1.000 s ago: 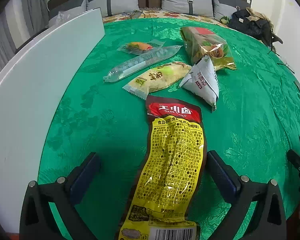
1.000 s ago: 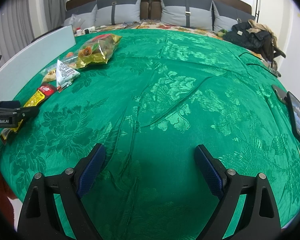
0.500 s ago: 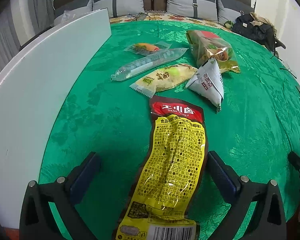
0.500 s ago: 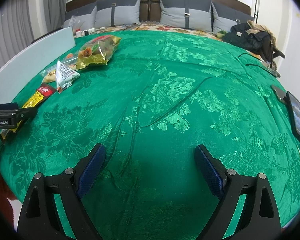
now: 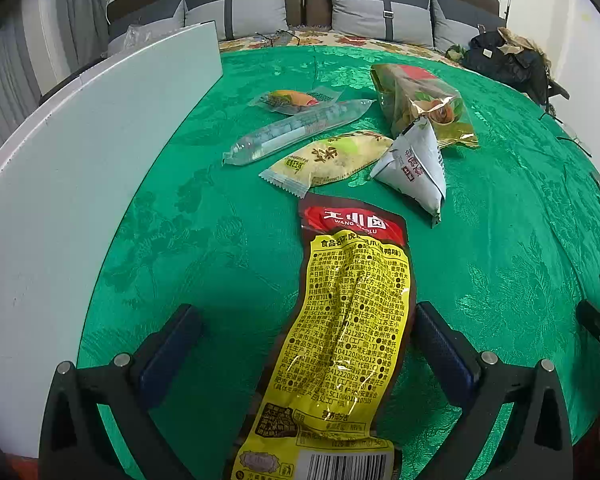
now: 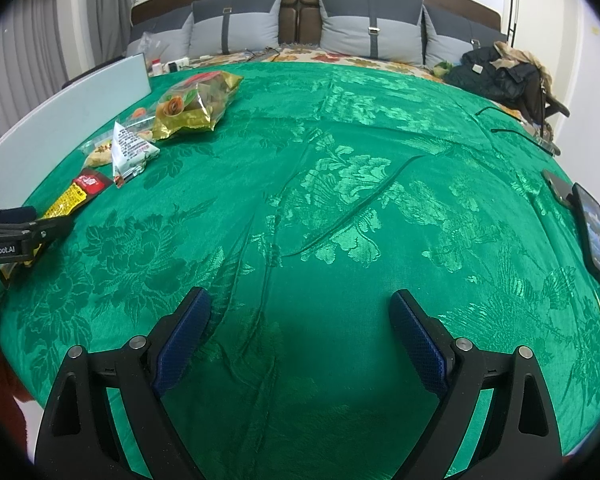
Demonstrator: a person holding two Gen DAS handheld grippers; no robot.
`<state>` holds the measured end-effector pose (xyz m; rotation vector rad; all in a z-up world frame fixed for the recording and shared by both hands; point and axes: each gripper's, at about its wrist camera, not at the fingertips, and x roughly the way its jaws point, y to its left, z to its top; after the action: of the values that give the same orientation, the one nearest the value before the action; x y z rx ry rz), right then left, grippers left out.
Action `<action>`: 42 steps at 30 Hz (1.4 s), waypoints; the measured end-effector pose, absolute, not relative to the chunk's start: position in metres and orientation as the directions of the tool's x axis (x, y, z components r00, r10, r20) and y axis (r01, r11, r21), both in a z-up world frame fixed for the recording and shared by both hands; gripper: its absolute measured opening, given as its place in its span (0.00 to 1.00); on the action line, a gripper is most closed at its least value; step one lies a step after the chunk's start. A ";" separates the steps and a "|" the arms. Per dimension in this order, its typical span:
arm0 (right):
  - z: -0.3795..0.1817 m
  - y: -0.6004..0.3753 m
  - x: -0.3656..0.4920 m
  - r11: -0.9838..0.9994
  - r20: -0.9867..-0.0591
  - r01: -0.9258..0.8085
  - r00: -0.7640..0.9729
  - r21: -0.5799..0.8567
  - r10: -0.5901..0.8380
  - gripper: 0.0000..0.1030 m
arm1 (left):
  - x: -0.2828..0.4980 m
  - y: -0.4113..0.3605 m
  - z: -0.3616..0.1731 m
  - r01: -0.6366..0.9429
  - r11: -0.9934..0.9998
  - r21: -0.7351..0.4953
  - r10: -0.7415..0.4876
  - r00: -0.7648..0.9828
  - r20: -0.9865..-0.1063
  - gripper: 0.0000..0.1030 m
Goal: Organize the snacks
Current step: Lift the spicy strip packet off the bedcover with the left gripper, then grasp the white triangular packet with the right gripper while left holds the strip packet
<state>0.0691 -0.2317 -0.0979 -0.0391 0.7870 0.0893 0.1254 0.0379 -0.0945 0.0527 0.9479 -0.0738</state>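
Our left gripper [image 5: 302, 322] stands spread wide, its jaws on either side of the long yellow snack packet [image 5: 346, 336] lying flat on the green tablecloth [image 5: 500, 240], not pinching it. Beyond lie a white triangular pouch [image 5: 414, 166], a pale yellow packet [image 5: 332, 158], a clear tube [image 5: 296, 132] and a gold bag [image 5: 420, 100]. Our right gripper [image 6: 300, 318] hangs spread over bare cloth. Since a second ago, the left has drawn back slightly; the snacks have not moved.
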 end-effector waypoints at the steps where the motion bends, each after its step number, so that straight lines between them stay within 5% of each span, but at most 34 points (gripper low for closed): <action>1: -0.098 -0.232 0.069 0.996 -0.708 -0.095 0.703 -0.002 0.065 0.91 | 0.125 0.038 -0.095 0.086 0.996 0.013 -0.040 0.581 -0.813 1.00; 21: -0.097 -0.232 0.070 0.996 -0.705 -0.090 0.706 -0.001 0.063 0.91 | 0.127 0.037 -0.095 0.086 0.996 0.012 -0.040 0.583 -0.812 1.00; 27: -0.086 -0.229 0.095 0.996 -0.793 -0.092 0.605 0.022 0.073 0.88 | 0.127 0.037 -0.095 0.085 0.996 0.013 -0.040 0.584 -0.811 1.00; 34: -0.042 -0.168 0.164 0.923 -0.740 -0.349 0.577 0.161 0.347 0.87 | 0.128 0.036 -0.094 0.084 0.996 0.013 -0.039 0.585 -0.810 1.00; 42: -0.050 -0.088 0.232 0.858 -0.795 -0.506 0.485 0.085 0.365 0.87 | 0.129 0.036 -0.094 0.085 0.996 0.012 -0.040 0.586 -0.809 1.00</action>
<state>0.2323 -0.0877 -0.0499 -0.1685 0.9230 0.5328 0.1287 0.0362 -0.0942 0.0517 0.9422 -0.0729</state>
